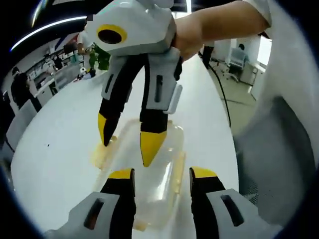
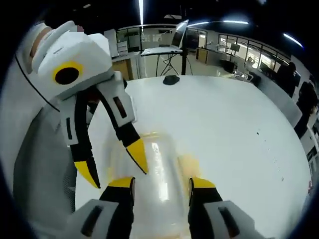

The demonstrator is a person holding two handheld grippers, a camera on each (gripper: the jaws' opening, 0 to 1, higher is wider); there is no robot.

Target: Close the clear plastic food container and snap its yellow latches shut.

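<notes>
Both grippers (image 1: 162, 181) (image 2: 160, 191) parted over clear container (image 1: 149, 164)

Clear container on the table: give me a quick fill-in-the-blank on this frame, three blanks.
1. The clear container rests on a ____ table.
2. Both tools, left tool and right tool, have jaw tips coloured ____.
3. In the right gripper view, the left tool enters from the ____ side of the picture, above the container's lid.

Missing words: white; yellow; left
</notes>
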